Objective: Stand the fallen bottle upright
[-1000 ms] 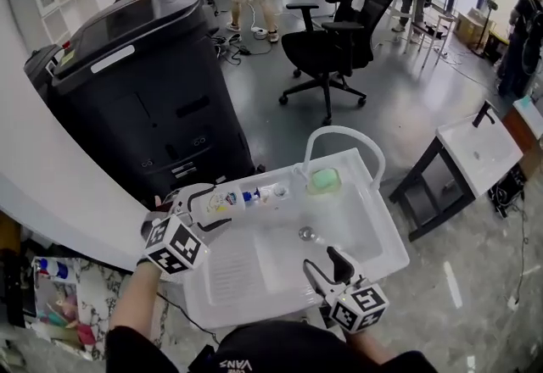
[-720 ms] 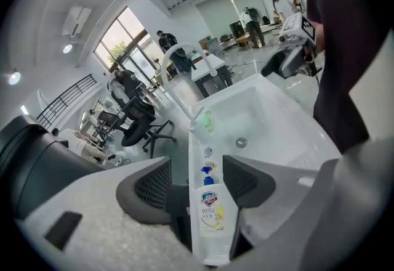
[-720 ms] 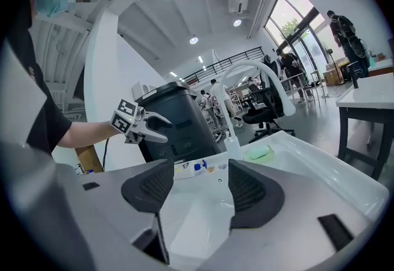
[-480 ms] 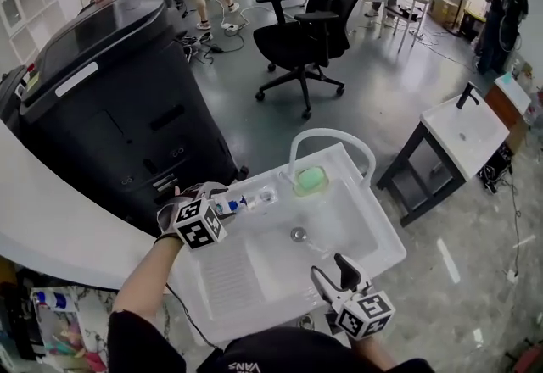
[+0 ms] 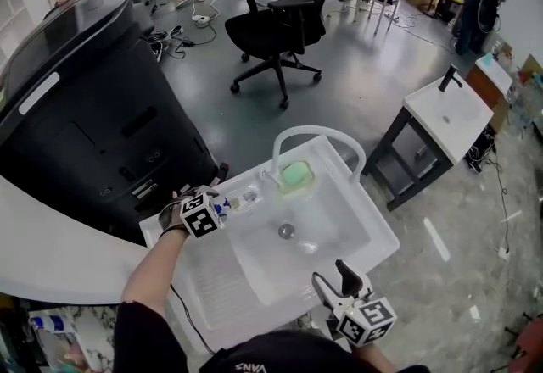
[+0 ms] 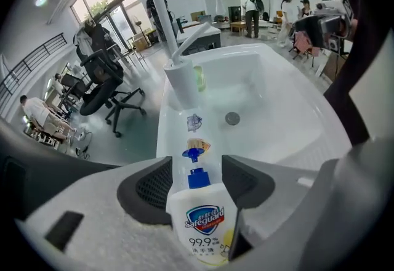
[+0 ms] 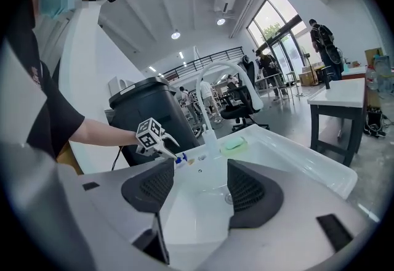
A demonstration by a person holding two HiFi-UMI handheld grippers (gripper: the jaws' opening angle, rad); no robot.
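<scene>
A white hand-soap bottle (image 6: 203, 220) with a blue pump lies on its side on the back left ledge of the white sink (image 5: 373, 227), its pump pointing toward the faucet (image 5: 314, 136). My left gripper (image 6: 197, 183) points steeply down over it. Its jaws are closing, and the bottle's shoulder fills the gap between the pads. In the head view the left gripper (image 5: 219, 204) covers most of the bottle (image 5: 233, 204). My right gripper (image 5: 331, 280) hovers at the sink's near edge, open, with nothing between its jaws (image 7: 197, 186).
A green soap bar (image 5: 297, 175) rests by the faucet base, and the drain (image 5: 287, 231) is in the basin. A large black bin (image 5: 76, 108) stands behind the sink. An office chair (image 5: 271, 24) and a second small sink table (image 5: 445, 113) stand further off.
My left gripper has come down onto the lying bottle and its jaws have narrowed around it. The right gripper has hardly moved. The head view has shifted.
</scene>
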